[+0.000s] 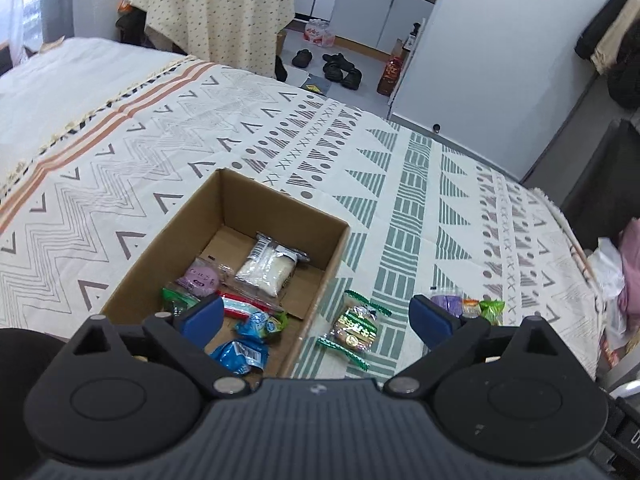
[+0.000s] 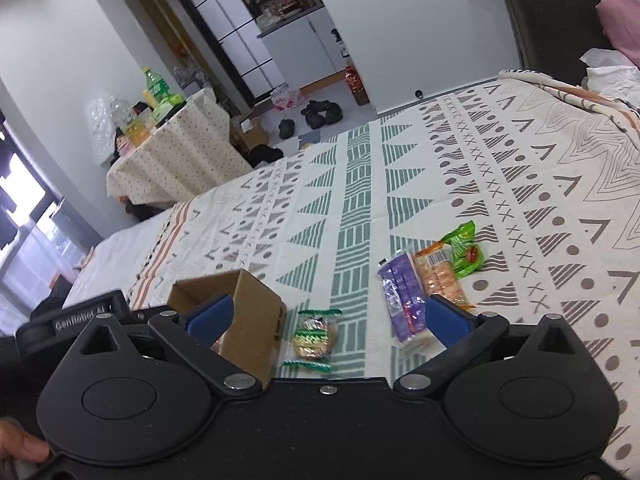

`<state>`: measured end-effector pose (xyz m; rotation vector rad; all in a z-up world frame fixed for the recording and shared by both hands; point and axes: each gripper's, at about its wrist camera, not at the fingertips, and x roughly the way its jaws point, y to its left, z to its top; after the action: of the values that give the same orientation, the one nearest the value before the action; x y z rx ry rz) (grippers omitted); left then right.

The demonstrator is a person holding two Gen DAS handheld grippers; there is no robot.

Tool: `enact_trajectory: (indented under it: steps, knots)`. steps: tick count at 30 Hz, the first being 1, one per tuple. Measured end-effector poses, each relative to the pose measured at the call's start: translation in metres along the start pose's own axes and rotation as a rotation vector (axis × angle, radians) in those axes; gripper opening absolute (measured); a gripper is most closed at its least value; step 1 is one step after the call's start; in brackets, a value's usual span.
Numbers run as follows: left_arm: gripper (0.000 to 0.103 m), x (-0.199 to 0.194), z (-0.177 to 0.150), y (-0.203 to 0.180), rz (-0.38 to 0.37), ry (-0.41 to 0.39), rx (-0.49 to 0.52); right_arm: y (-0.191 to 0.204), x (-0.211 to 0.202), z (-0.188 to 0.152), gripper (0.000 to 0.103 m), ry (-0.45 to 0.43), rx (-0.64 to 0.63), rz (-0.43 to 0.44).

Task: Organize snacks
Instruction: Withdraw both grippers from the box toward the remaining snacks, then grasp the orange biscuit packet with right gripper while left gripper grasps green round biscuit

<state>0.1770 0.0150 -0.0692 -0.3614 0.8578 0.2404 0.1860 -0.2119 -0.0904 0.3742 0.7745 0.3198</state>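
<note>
An open cardboard box point(image 1: 320, 216) sits on the patterned bedspread and holds several snack packets, among them a white one point(image 1: 266, 266), a purple one point(image 1: 200, 278) and blue ones point(image 1: 240, 354). My left gripper point(image 1: 316, 316) is open and empty above the box's near right corner. A green-striped cookie packet point(image 1: 354, 330) lies right of the box; it also shows in the right wrist view point(image 2: 314, 338). My right gripper point(image 2: 328, 316) is open and empty above that packet. A purple packet point(image 2: 402, 300), an orange cracker packet point(image 2: 438, 276) and a green packet point(image 2: 466, 250) lie together further right.
The box shows in the right wrist view point(image 2: 256, 312) at lower left. A table with a dotted cloth point(image 1: 216, 8) stands beyond the bed, with bottles on it. Shoes point(image 1: 340, 68) lie on the floor. A pink pillow point(image 2: 622, 20) is at the bed's head.
</note>
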Motion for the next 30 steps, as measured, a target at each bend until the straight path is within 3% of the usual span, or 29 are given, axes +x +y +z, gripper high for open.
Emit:
enact_trajectory:
  steps: [16, 21, 23, 30]
  knots:
    - [0.098, 0.015, -0.020, -0.044, -0.037, 0.007, 0.080, -0.050, -0.007, 0.004, 0.101, 0.058, -0.035, -0.012]
    - [0.097, 0.027, -0.022, -0.052, -0.040, 0.007, 0.095, -0.068, -0.001, 0.010, 0.090, 0.074, -0.030, -0.020]
    - [0.096, 0.034, -0.022, -0.054, -0.043, 0.019, 0.101, -0.075, 0.004, 0.012, 0.080, 0.083, -0.025, -0.027]
    - [0.091, 0.059, -0.026, -0.060, -0.035, 0.048, 0.114, -0.089, 0.022, 0.018, 0.069, 0.111, -0.030, -0.041]
